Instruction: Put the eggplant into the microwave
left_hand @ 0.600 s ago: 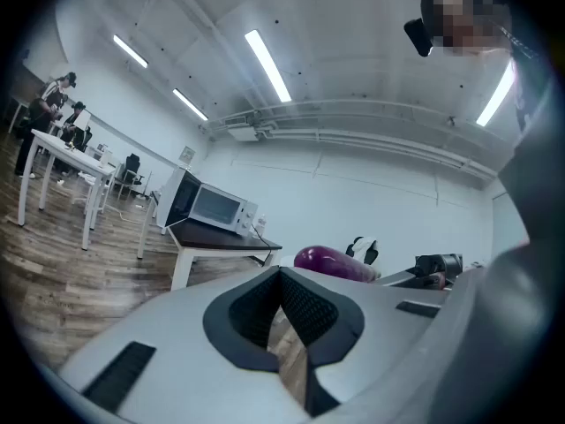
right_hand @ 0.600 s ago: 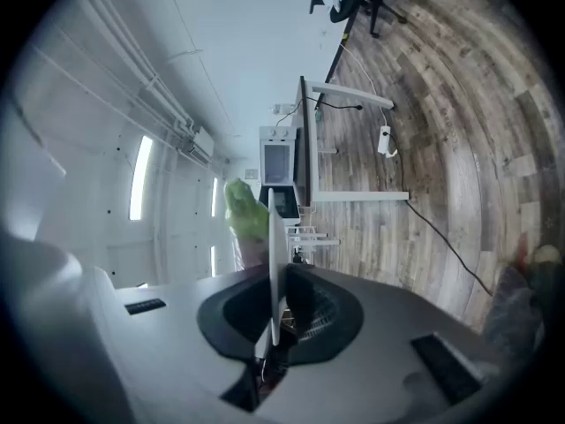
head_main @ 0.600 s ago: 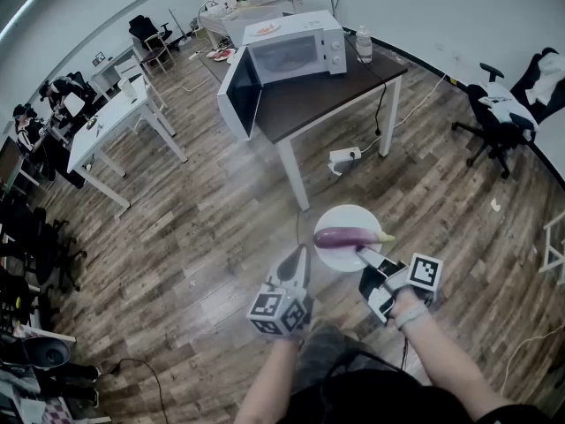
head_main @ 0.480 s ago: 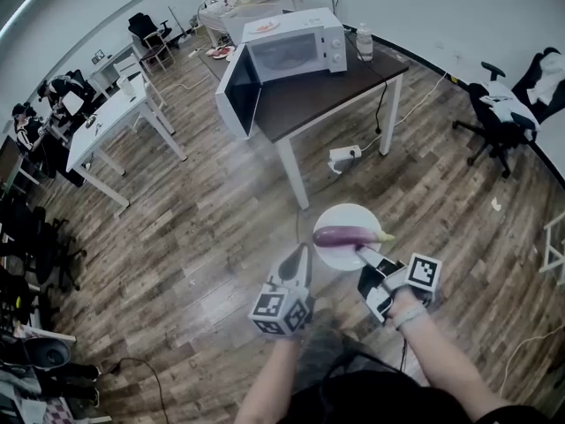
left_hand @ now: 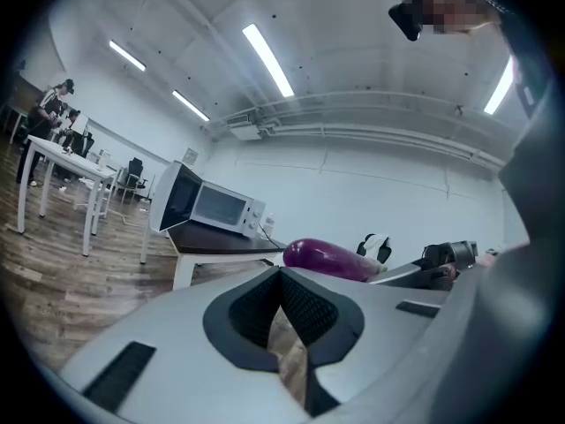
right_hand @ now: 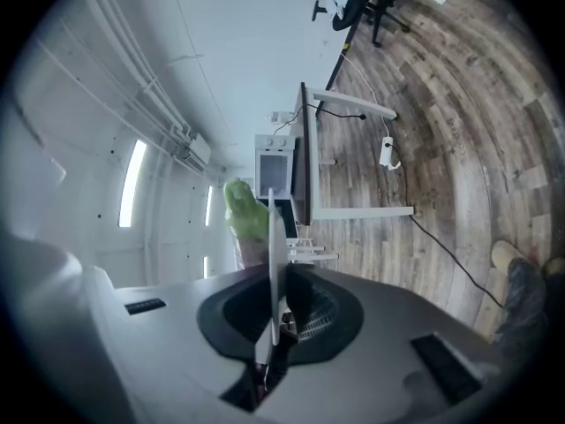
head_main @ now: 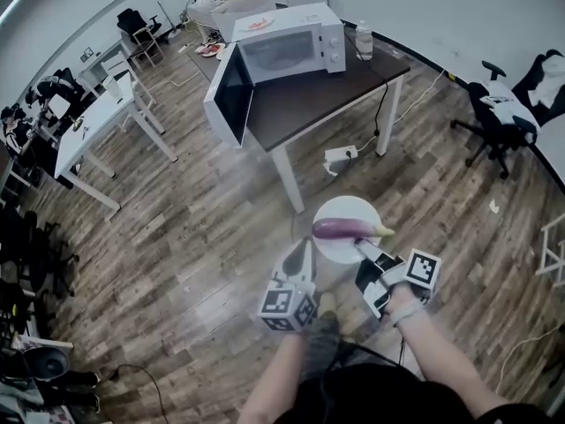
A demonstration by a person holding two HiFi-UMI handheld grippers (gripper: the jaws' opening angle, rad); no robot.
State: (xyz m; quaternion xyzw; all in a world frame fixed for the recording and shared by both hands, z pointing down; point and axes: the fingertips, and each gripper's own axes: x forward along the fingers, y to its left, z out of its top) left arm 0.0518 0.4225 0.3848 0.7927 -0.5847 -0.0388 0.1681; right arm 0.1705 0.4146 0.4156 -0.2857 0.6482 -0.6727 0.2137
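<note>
Over the wooden floor [head_main: 177, 237], the right gripper [head_main: 364, 253] pinched the rim of the plate [head_main: 344, 208] so the eggplant [head_main: 344, 229] lay level for the open microwave [head_main: 291, 47], while the left gripper [head_main: 300, 251] hung closed and empty.

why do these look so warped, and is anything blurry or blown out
Head view: fisheye bows the walls and floor planks, with a hazy smear mid-floor. Left gripper view: dark round vignette, glaring ceiling strips, purple eggplant fairly sharp. Right gripper view: rolled sideways; white plate edge-on, soft up close.
</note>
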